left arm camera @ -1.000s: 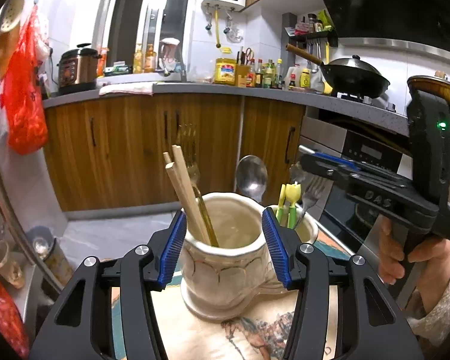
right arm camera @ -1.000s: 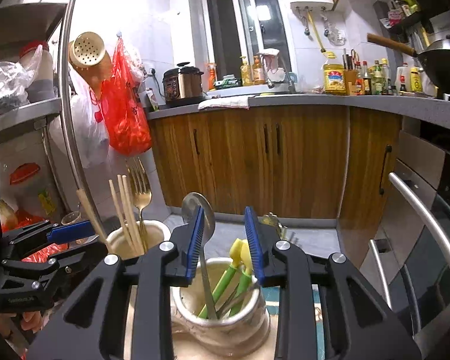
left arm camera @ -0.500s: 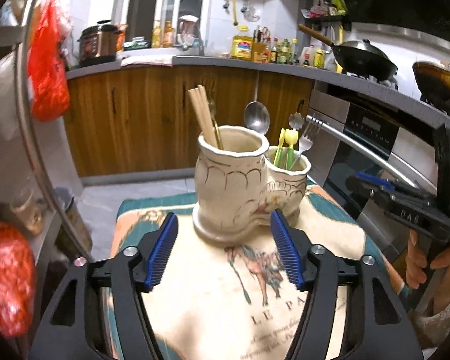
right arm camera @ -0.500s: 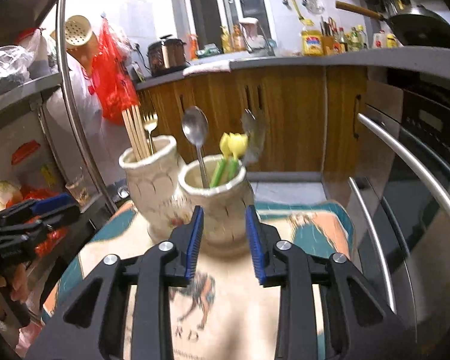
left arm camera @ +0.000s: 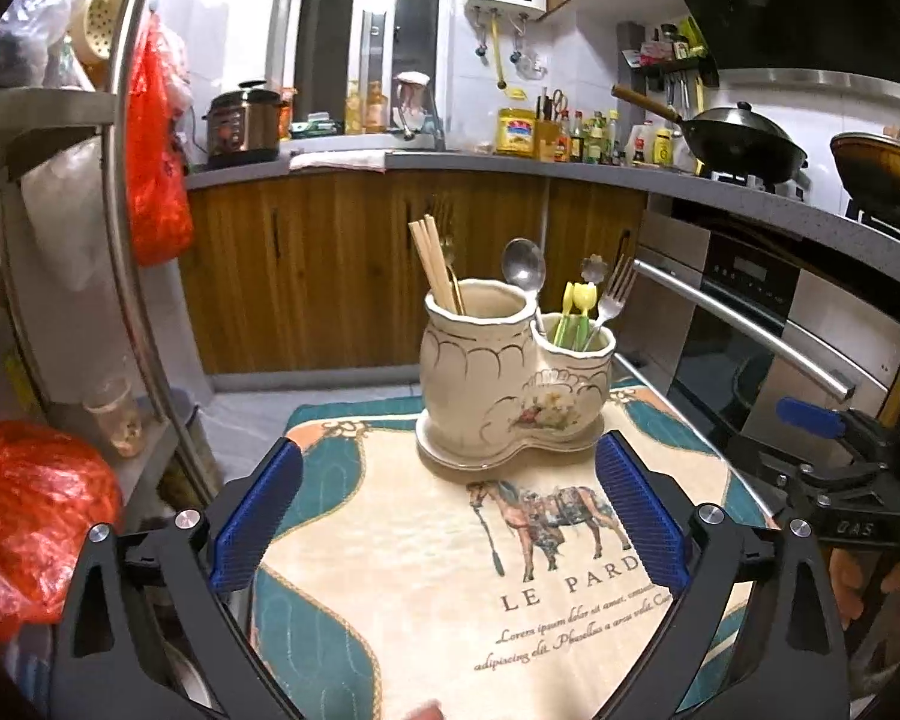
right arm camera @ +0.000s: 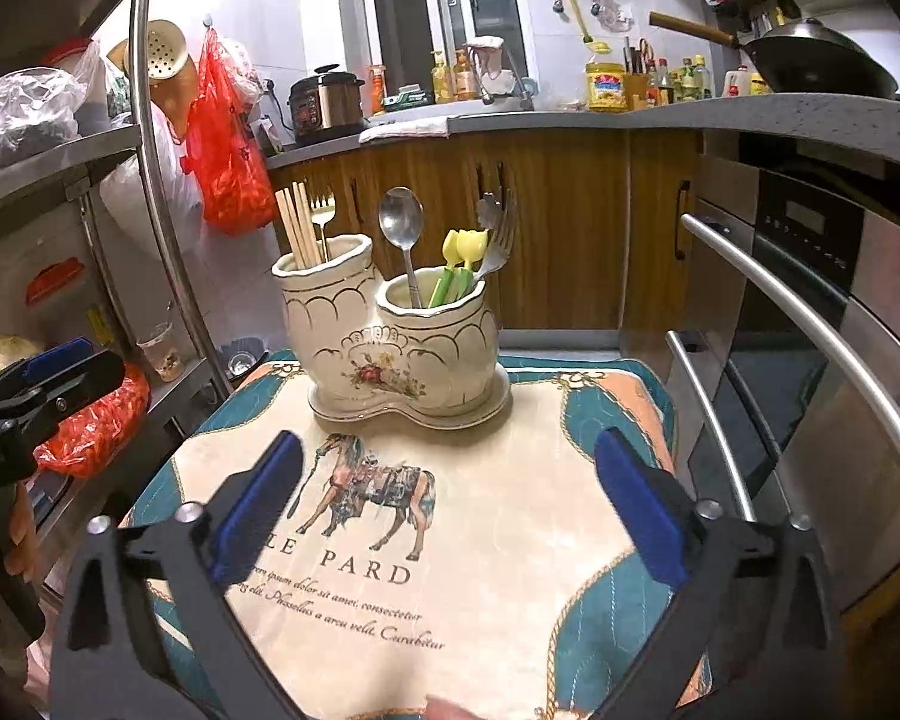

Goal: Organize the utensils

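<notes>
A cream ceramic double utensil holder [left arm camera: 510, 384] [right arm camera: 390, 348] stands at the far end of a horse-print cloth [left arm camera: 510, 570] [right arm camera: 450, 540]. Its taller cup holds wooden chopsticks [left arm camera: 435, 264] [right arm camera: 297, 225] and a gold fork [right arm camera: 323, 217]. Its lower cup holds a steel spoon [left arm camera: 523, 267] [right arm camera: 401, 222], yellow-green picks [left arm camera: 577, 306] [right arm camera: 462, 258] and a steel fork [left arm camera: 618, 291] [right arm camera: 498, 240]. My left gripper [left arm camera: 447, 507] is open and empty, well short of the holder. My right gripper [right arm camera: 447, 504] is open and empty too, also short of it.
A steel rack [left arm camera: 120, 240] with red bags [left arm camera: 30, 516] stands left of the table. An oven with bar handles [right arm camera: 810, 324] is close on the right. Wooden cabinets [left arm camera: 330, 270] and a cluttered counter lie behind. The right gripper's body shows in the left wrist view [left arm camera: 840, 468].
Both grippers have drawn back from the holder over the cloth. The right gripper's jaws have opened wide. The left gripper's jaws have also spread wider.
</notes>
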### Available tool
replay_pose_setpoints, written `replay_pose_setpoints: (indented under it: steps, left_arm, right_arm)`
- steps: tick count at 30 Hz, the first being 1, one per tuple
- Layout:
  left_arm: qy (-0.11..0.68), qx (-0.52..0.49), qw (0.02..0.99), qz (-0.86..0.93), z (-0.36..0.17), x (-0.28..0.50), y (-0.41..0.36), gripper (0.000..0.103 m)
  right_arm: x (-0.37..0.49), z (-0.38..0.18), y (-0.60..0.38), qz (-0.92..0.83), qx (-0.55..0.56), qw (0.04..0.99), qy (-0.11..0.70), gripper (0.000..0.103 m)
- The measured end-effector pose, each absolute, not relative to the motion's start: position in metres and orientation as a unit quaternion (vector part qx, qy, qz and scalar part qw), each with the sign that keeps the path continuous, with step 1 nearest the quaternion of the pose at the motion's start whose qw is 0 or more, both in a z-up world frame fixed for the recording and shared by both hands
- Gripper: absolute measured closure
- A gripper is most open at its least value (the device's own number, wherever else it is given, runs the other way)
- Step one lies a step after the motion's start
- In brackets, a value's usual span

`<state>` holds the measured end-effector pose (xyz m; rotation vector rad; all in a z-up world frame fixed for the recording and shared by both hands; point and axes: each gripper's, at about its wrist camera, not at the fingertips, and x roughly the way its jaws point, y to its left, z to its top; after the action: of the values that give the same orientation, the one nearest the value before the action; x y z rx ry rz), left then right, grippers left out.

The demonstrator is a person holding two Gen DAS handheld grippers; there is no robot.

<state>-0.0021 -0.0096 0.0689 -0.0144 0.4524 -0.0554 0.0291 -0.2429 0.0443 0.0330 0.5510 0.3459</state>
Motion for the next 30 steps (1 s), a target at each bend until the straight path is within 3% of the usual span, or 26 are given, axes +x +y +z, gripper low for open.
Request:
replay_pose_setpoints:
  steps: [30]
  left_arm:
    - [0.227,0.005,0.974,-0.009,0.07,-0.016,-0.019,0.005]
  right_arm:
    - [0.016,0.05,-0.245,0.181,0.02,0.947,0.265,0.005]
